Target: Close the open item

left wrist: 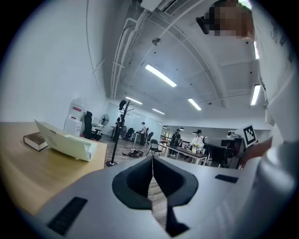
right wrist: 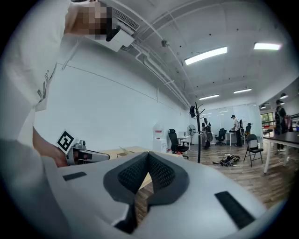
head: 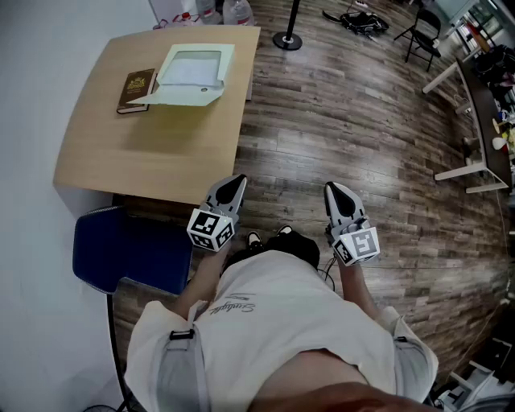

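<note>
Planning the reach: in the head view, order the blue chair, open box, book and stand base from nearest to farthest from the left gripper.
1. Blue chair, just left of the left gripper.
2. Box, ahead on the table.
3. Book, left of the box.
4. Stand base, on the floor beyond the table.

Near half of the bench [head: 145, 153] is bare, giving a free approach from its front edge up to the open box [head: 193, 74]. A brown book [head: 135, 90] lies just beside the box's left flank and blocks that side. The box's right side sits near the bench edge, with open wood floor [head: 346, 121] beyond it. Bottles [head: 229, 12] crowd the far edge behind the box. A blue chair [head: 129, 249] stands at the near-left corner, beside the left gripper [head: 235, 183]. A wall [head: 32, 96] bounds the bench's left.
</note>
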### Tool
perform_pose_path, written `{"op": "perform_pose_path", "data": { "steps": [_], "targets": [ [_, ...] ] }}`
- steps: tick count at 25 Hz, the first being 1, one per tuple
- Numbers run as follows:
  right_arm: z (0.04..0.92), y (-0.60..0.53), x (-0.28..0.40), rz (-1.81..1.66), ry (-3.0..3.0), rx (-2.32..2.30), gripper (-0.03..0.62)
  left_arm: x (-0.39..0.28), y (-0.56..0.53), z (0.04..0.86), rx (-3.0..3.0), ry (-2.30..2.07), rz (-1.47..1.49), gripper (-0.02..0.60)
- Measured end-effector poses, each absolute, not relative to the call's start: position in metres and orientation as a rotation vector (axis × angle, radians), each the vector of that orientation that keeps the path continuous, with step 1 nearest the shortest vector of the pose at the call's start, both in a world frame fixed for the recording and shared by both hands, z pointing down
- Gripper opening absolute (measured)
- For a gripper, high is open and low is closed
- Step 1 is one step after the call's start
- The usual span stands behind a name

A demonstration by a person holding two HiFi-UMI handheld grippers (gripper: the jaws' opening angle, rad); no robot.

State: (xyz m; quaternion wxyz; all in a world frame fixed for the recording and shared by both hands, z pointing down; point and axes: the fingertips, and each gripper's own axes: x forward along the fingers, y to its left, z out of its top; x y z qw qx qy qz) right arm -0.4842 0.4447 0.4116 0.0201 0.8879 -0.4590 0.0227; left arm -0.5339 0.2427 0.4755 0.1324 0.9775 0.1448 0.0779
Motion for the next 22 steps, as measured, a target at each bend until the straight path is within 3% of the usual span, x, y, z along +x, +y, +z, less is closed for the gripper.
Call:
{"op": "perform_pose_path", "data": {
  "steps": [11,22],
  "targets": [
    [0.419,0.441,-0.485,0.119,-1.358,2.758,-0.005,-0.520,0.242,0.483,2.799,0.484,0.218,0.015],
    [0.457,0.450,-0.445,0.243,-1.318,2.798,-0.005,-0.476,0.254,0.511,2.767,0.520,0.325,0.015]
  ]
}}
